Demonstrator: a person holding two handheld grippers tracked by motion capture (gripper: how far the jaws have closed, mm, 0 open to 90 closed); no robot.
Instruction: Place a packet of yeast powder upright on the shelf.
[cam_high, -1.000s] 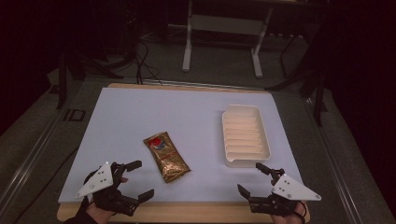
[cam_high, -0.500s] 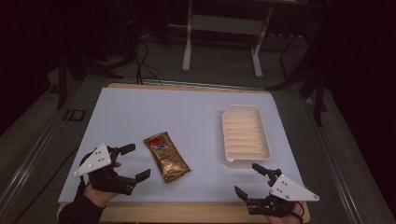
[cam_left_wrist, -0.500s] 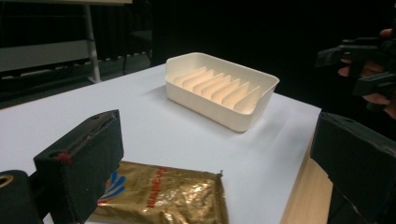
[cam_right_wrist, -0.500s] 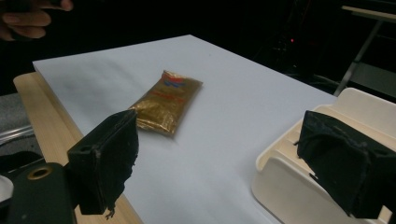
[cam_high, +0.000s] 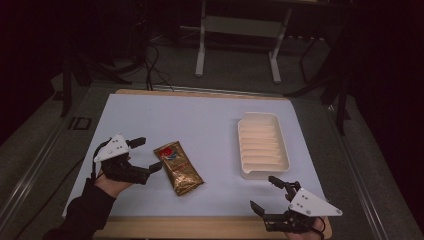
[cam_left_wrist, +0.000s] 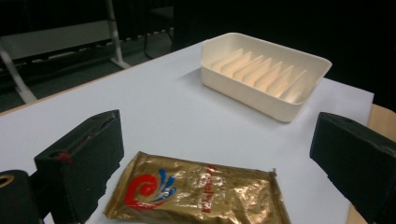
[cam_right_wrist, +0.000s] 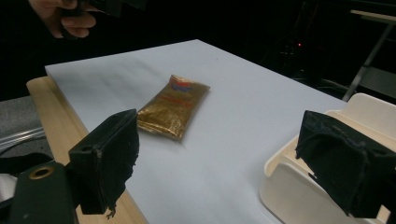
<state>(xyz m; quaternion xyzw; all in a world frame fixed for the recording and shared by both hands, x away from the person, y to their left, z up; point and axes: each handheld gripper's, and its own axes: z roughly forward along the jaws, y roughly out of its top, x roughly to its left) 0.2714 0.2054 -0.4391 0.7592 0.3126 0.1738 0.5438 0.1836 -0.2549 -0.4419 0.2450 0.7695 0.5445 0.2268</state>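
Gold snack packet (cam_high: 178, 168) lies flat on the white sheet (cam_high: 200, 120) that covers the table, well to the left of the cream ribbed tray (cam_high: 262, 145) and clear of it. Its printed end, with a red and blue swirl, points away from the person, and its long side runs slantwise toward the near edge of the sheet. The left gripper (cam_high: 146, 156) sits just to the left of the packet, on the far side of it from the tray, with its jaws spread wide and nothing between them; one jaw tip reaches close to the packet's printed end, though whether it touches cannot be told. In the left gripper view the packet (cam_left_wrist: 198, 196) lies low between the two black jaws, with the tray (cam_left_wrist: 264, 72) beyond it. The right gripper (cam_high: 270, 192) rests near the front edge of the table, just in front of the tray's near end, its jaws likewise released and holding nothing. In the right gripper view the packet (cam_right_wrist: 173, 106) is well beyond the jaws, and the tray's corner (cam_right_wrist: 327, 186) sits beside the right-hand jaw
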